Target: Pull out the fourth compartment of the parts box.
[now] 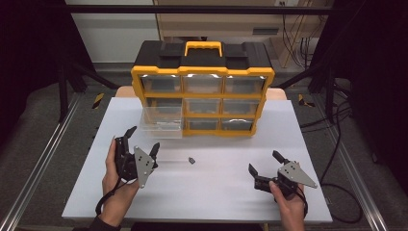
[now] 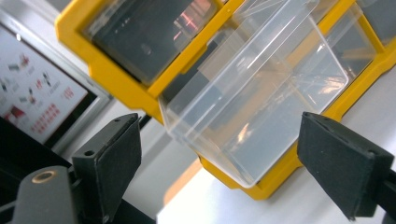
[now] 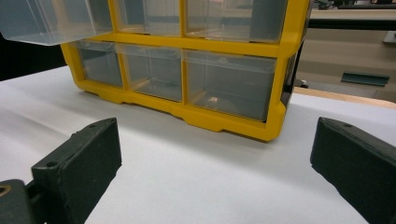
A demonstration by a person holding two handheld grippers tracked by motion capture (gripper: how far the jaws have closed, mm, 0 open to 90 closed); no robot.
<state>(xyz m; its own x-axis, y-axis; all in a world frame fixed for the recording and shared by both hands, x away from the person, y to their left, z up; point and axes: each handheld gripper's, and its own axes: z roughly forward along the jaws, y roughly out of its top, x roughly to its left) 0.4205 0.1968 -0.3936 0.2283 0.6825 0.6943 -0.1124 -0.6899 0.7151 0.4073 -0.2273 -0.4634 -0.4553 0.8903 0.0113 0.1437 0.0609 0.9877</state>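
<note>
From the high view, farthest left on the white table (image 1: 202,192) I have my left gripper (image 1: 143,139), held up in the left hand (image 1: 114,175), its jaws spread wide with nothing between them. Just ahead of it the clear drawer (image 1: 162,122) sticks out of the left column of the yellow organizer (image 1: 202,91), pulled well forward from the middle row and hanging over the table. In the left gripper view that drawer (image 2: 254,98) sits tilted across the frame between my two black jaws but beyond them, not touched by either, and I can see nothing lying inside it. Moving right, a small dark part (image 1: 191,160) lies on the bare table just beside the left gripper, in front of the organizer and apart from the drawer; a faint clear strip seems to lie next to it, but I cannot tell what that is. The organizer stands at the far middle of the table, black top and yellow handle (image 1: 203,46) upward, its other drawers closed. Farther right, my right gripper (image 1: 263,163) rests low near the table's front edge in the right hand (image 1: 288,202), jaws wide apart and holding nothing. The right gripper view looks across open table at the organizer's bottom row (image 3: 187,79), well apart from the jaws, with nothing in the way between.
</note>
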